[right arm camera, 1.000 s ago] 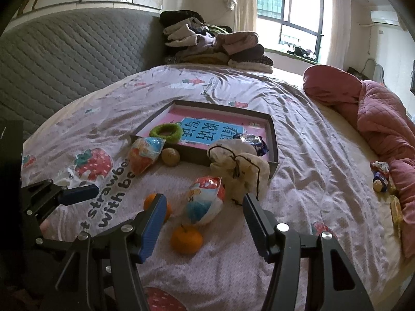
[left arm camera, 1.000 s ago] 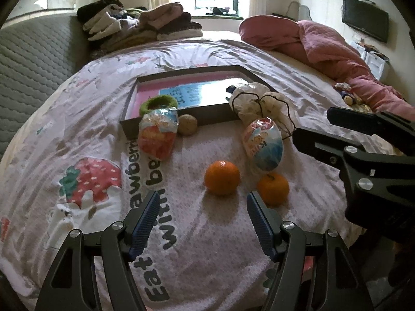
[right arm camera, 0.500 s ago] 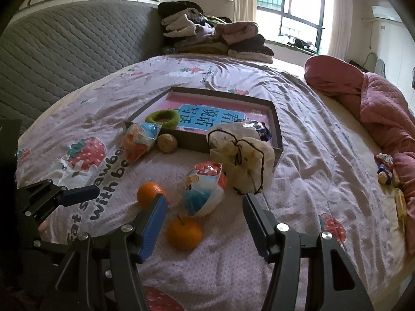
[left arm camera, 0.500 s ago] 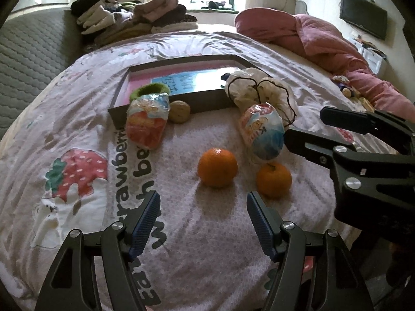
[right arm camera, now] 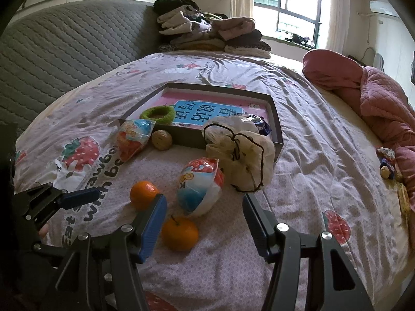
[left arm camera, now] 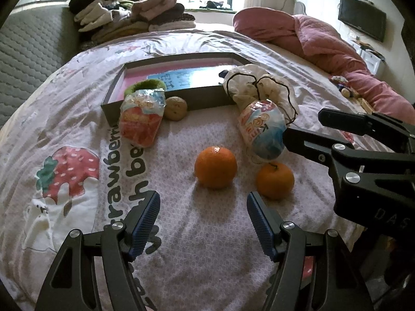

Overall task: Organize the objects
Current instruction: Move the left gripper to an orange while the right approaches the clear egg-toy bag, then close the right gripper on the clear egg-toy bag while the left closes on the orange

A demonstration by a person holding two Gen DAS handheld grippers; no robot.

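Two oranges lie on the strawberry-print bedspread: one orange (left arm camera: pixel 215 167) just ahead of my left gripper (left arm camera: pixel 203 220), the other orange (left arm camera: pixel 275 180) to its right. My left gripper is open and holds nothing. In the right wrist view my right gripper (right arm camera: pixel 205 217) is open too, with the nearer orange (right arm camera: pixel 179 233) beside its left finger and a blue snack bag (right arm camera: pixel 199 189) just beyond. A red snack bag (left arm camera: pixel 141 119) and a walnut (left arm camera: pixel 175 108) rest against the dark tray (left arm camera: pixel 207 98). The tray holds a green ring (right arm camera: pixel 157 114).
A white drawstring bag (right arm camera: pixel 241 160) leans on the tray's near right corner, with a dark packet (right arm camera: pixel 259 124) behind it. Folded clothes (right arm camera: pixel 207 36) are stacked at the head of the bed. A pink quilt (right arm camera: pixel 376 96) lies along the right side, and small toys (right arm camera: pixel 386 163) sit beside it.
Both views have shifted only slightly. Nothing on the bed has moved, and both grippers stay as open as before.
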